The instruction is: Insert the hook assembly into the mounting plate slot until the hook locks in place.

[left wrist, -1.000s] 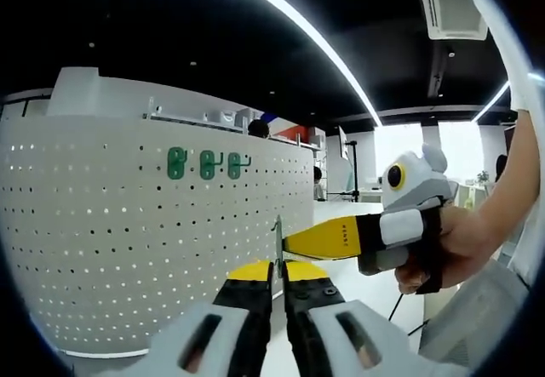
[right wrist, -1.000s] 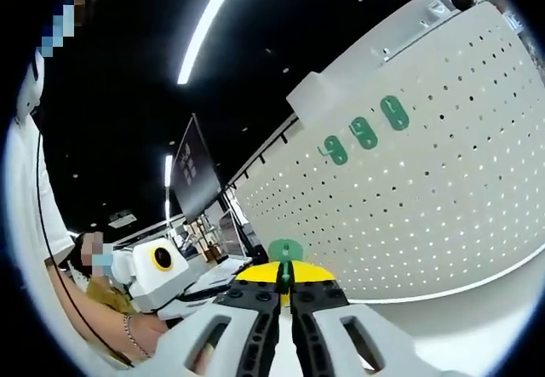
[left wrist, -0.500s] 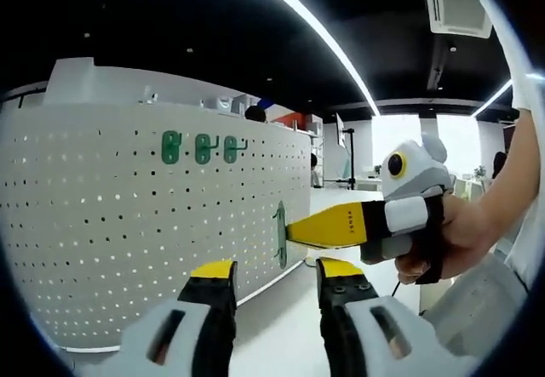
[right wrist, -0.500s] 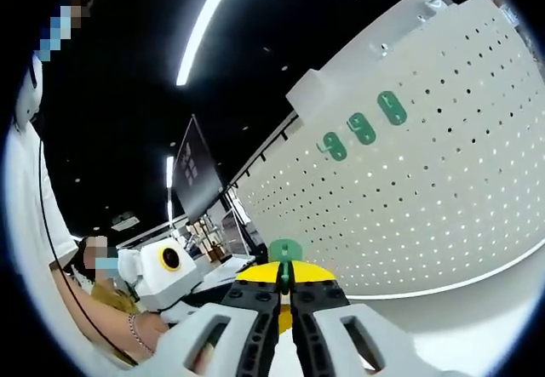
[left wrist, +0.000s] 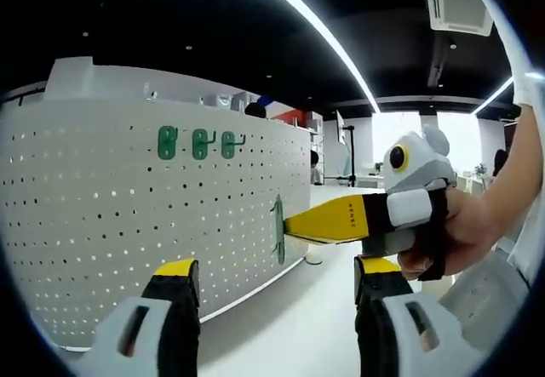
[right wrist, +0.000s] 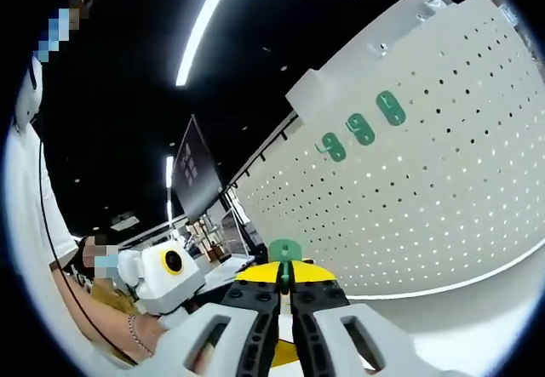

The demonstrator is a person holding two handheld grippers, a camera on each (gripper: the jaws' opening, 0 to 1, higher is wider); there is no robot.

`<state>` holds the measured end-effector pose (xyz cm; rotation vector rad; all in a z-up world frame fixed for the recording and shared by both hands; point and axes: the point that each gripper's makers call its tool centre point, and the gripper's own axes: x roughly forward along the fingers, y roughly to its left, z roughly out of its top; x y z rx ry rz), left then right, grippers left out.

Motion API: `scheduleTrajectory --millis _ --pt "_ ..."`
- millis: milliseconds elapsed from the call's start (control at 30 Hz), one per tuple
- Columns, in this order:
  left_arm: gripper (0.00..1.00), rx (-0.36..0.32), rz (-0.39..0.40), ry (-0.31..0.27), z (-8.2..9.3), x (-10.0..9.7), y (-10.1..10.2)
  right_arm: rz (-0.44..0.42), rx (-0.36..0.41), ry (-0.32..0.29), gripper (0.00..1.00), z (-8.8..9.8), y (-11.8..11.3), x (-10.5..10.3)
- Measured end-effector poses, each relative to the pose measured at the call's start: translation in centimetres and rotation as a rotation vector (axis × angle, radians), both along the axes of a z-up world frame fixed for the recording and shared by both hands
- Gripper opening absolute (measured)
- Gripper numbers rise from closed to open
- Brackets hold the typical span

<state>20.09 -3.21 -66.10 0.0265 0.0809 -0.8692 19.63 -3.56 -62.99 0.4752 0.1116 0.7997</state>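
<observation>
From my right gripper view, the green hook (right wrist: 284, 250) is pinched edge-on, its lower part hidden between the jaws. In my left gripper view the hook (left wrist: 278, 228) is a thin sliver at centre; I can't make out its shape. The pegboard (left wrist: 102, 215) runs off the lower left. The three mounted hooks (right wrist: 361, 128) are too small to read.

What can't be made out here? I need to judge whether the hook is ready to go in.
- Green hook, right gripper view: its lower part is hidden between the shut jaws of the right hand-held gripper.
- Same hook, left gripper view: edge-on, shape unreadable.
- Pegboard: which hole is the target slot, undeterminable.
</observation>
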Motion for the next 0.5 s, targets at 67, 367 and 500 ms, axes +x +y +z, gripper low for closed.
scheduleTrajectory --millis 67,367,500 --pt "0.76 0.000 0.003 0.002 -0.04 0.03 0.10 -0.031 -0.123 -0.058 0.00 -0.14 -0.22 0.21" --pt "0.76 0.002 0.006 0.011 -0.26 0.02 0.10 -0.120 -0.397 -0.186 0.00 -0.11 -0.61 0.56" --pt "0.76 0.000 0.007 0.011 -0.26 0.05 0.10 -0.120 -0.392 -0.177 0.00 -0.30 -0.75 0.73"
